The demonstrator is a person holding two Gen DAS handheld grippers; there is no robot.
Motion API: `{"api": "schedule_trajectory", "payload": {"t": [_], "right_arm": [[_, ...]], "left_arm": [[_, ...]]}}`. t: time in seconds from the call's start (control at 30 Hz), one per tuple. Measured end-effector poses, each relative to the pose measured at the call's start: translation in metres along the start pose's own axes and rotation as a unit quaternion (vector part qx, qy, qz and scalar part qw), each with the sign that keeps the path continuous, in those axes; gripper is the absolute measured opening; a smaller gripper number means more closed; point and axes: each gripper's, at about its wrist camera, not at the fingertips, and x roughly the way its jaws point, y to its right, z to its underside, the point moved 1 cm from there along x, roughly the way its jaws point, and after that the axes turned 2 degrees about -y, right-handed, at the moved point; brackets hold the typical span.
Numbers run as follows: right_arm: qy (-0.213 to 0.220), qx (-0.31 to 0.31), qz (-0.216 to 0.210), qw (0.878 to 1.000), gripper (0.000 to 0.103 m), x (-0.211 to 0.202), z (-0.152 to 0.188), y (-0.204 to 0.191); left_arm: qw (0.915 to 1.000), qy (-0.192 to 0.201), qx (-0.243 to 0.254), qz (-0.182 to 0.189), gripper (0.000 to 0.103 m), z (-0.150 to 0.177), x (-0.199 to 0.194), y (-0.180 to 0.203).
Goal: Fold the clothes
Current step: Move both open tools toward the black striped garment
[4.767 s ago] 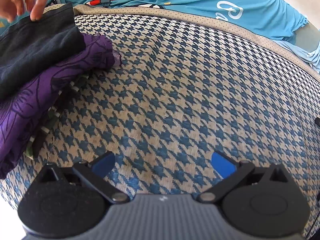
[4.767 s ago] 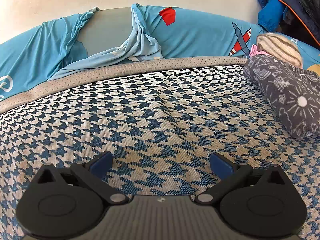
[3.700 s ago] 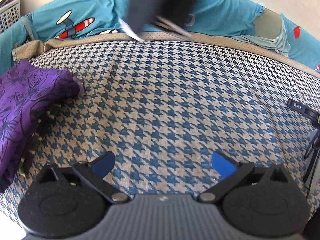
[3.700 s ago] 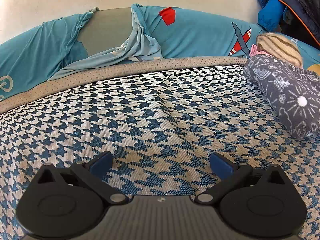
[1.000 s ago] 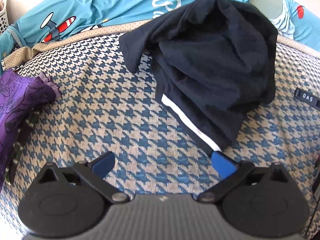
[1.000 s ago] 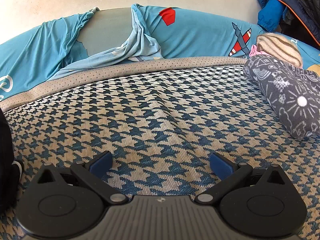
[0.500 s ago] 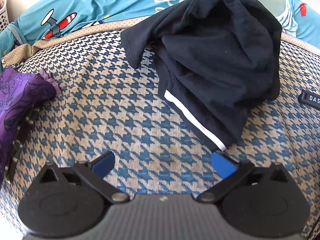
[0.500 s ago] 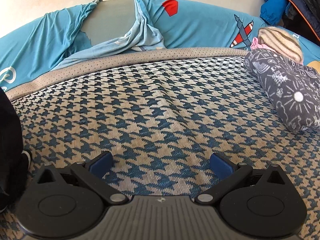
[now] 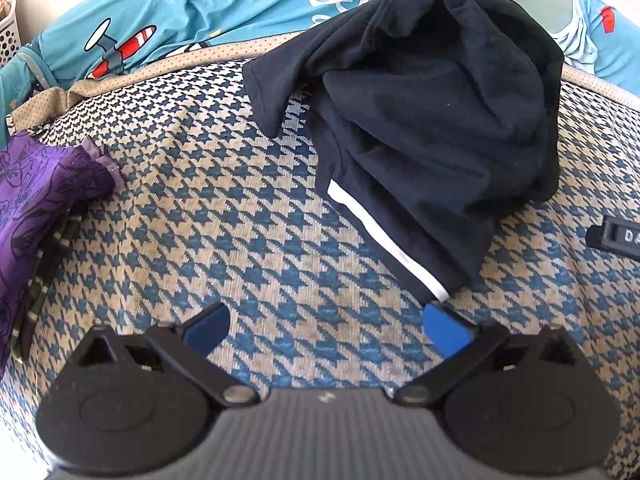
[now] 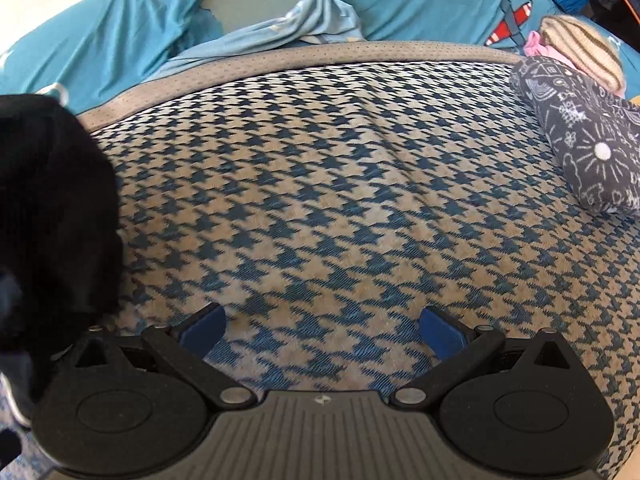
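Observation:
A crumpled black garment (image 9: 432, 108) with a white stripe along one edge lies in a heap on the blue-and-tan houndstooth cushion (image 9: 224, 232). My left gripper (image 9: 326, 326) is open just short of it, and its right blue fingertip (image 9: 444, 330) sits right at the tip of the striped hem. In the right wrist view the same black garment (image 10: 52, 220) fills the left edge, beside my right gripper (image 10: 322, 330), which is open over bare cushion (image 10: 340, 200) with nothing between its fingers.
A purple patterned garment (image 9: 36, 196) lies at the cushion's left over something striped. A rolled grey patterned cloth (image 10: 584, 140) and a cream knit piece (image 10: 580, 50) sit at the right. Turquoise fabric with aeroplane prints (image 9: 160, 24) runs along the back. A black labelled object (image 9: 618, 236) shows at the right edge.
The black garment, earlier lifted off the pile by a hand, now lies on the cushion. My left gripper has crept closer to its striped hem. The right gripper has moved forward and left, beside the garment.

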Motion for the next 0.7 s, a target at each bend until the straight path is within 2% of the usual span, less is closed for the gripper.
{"api": "schedule_trajectory", "payload": {"t": [0.2, 0.37, 0.53, 0.7], "right_arm": [[0.000, -0.022, -0.047, 0.999, 0.103, -0.022, 0.007, -0.005], [0.016, -0.085, -0.079, 0.993, 0.103, -0.045, 0.011, -0.014], [0.031, -0.139, -0.096, 0.985, 0.103, -0.060, 0.019, -0.025], [0.020, -0.155, -0.112, 0.981, 0.103, -0.066, 0.022, -0.028]], "left_arm": [[1.0000, -0.001, 0.001, 0.003, 0.103, 0.001, -0.002, 0.005], [1.0000, -0.001, -0.004, 0.006, 0.103, 0.002, -0.005, 0.008], [0.9999, 0.000, -0.009, 0.006, 0.103, 0.003, -0.006, 0.009], [0.9999, 0.000, -0.011, 0.001, 0.103, 0.003, -0.007, 0.010]]}}
